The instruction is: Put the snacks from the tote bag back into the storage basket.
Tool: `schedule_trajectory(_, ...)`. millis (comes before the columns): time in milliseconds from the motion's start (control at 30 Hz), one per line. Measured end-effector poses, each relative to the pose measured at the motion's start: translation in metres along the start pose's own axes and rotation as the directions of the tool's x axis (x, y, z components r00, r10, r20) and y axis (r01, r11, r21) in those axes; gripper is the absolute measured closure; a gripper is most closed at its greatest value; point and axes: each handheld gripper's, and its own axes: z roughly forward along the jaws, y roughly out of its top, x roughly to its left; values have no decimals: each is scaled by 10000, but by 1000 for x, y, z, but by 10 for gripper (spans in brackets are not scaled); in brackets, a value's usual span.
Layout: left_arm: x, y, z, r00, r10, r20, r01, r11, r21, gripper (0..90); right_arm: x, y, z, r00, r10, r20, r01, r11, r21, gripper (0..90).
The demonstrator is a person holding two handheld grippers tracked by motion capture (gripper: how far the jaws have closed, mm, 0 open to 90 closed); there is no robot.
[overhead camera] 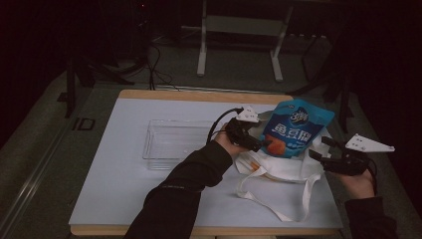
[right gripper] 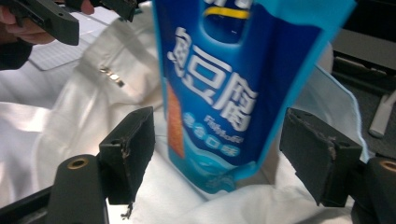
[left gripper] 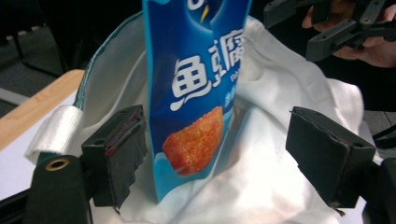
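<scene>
Standing half in the white tote bag, blue snack pouch is upright w/ its top leaning toward table's far right; lower end sunk in the cloth.

Item 1: pouch. Foil-type film, prob. light, puffy w/ air, slick face; crushable contents likely. Best hold judged at flat side edges or top seal, not the bulged middle.

Item 2: tote. Soft cotton, limp, mouth slumps open around pouch; straps trail toward near edge. Holds the pouch; anything else inside can't be told.

Item 3: clear plastic tray, left of bag, apart from it, looks empty.

Tools: left gripper at pouch's left edge, jaws apart, left pad just beside the film, right pad clear of it — no grip yet. Right gripper at bag's right side, jaws wide; in right gripper view pouch sits between pads, touching neither.

Table: white top, wood rim.
</scene>
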Motion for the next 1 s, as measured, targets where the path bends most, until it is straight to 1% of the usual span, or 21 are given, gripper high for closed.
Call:
schedule_trajectory(33, 2, 1, 2, 10000, -47, 44, 47, 10000, -30, 207, -2, -1, 1, 10000, 50, 35, -50, 10000, 17, 265)
schedule_trajectory(67, 3, 2, 5, 10000, -34, 20, 34, 10000, 1, 227, -4, -2, 2, 9999, 102, 88, -102, 9999, 53, 265)
schedule_trajectory(100, 4, 3, 8, 10000, -27, -45, 27, 10000, 34, 229, -7, -3, 4, 9998, 135, 115, -137, 9998, 129, 265)
schedule_trajectory(133, 6, 4, 10, 10000, -4, -65, 5, 9999, 104, 234, -9, -3, 6, 9998, 139, 144, -142, 9997, 181, 265)
schedule_trajectory(167, 7, 5, 13, 9999, -71, -123, 73, 9998, 189, 248, -10, -3, 8, 9998, 125, 156, -128, 9996, 239, 265)
schedule_trajectory(200, 9, 5, 16, 9998, -163, -69, 164, 9997, 175, 248, -12, -3, 11, 9998, 137, 164, -142, 9994, 307, 265)
schedule_trajectory(300, 10, 8, 24, 9998, -219, -18, 219, 9994, 265, 267, -17, 0, 18, 9999, 92, 138, -99, 9988, 490, 284)
schedule_trajectory(333, 10, 8, 24, 9998, -219, -18, 219, 9994, 265, 275, -17, 0, 18, 9999, 92, 138, -99, 9988, 490, 284)
schedule_trajectory(367, 12, 10, 30, 9998, -190, -57, 192, 9990, 402, 275, -17, 1, 19, 9998, 86, 153, -94, 9986, 530, 286)
schedule_trajectory(400, 13, 11, 32, 9997, -223, -120, 228, 9987, 451, 305, -22, 3, 25, 9996, 290, -53, -287, 9979, 576, 299)
schedule_trajectory(467, 15, 13, 36, 9993, -314, -194, 321, 9986, 417, 327, -24, 4, 28, 9996, 247, -94, -241, 9979, 602, 317)
schedule_trajectory(500, 16, 14, 38, 9988, -419, -238, 428, 9983, 396, 353, -24, 5, 30, 9995, 261, -150, -251, 9978, 613, 332)
schedule_trajectory(567, 17, 15, 41, 9988, -408, -256, 420, 9979, 499, 396, -25, 7, 34, 9994, 265, -241, -249, 9977, 637, 350)
schedule_trajectory(633, 18, 15, 43, 9987, -450, -242, 458, 9984, 340, 464, -26, 8, 38, 9992, 217, -337, -195, 9977, 650, 406)
schedule_trajectory(700, 18, 16, 45, 9981, -605, -138, 607, 9980, 148, 534, -25, 9, 42, 9993, 38, -384, -8, 9969, 788, 473)
schedule_trajectory(733, 17, 16, 46, 9984, -528, -226, 533, 9983, 227, 541, -25, 9, 43, 9990, -5, -438, 43, 9962, 870, 505)
schedule_trajectory(767, 16, 17, 47, 9983, -512, -278, 520, 9983, 277, 552, -24, 9, 44, 9990, -34, -439, 73, 9960, 896, 512)
schedule_trajectory(900, 16, 18, 49, 9976, -524, -445, 544, 9975, 445, 659, -23, 11, 45, 9994, -83, -322, 114, 9952, 973, 639)
schedule_trajectory(933, 16, 19, 49, 9972, -511, -552, 541, 9970, 552, 686, -23, 12, 45, 9994, -110, -324, 143, 9947, 1016, 666)
schedule_trajectory(967, 15, 19, 50, 9974, -492, -520, 523, 9968, 598, 708, -23, 12, 45, 9992, -92, -389, 133, 9942, 1067, 678)
schedule_trajectory(1000, 14, 20, 50, 9979, -347, -543, 386, 9967, 710, 742, -23, 13, 45, 9991, -92, -406, 137, 9935, 1131, 695)
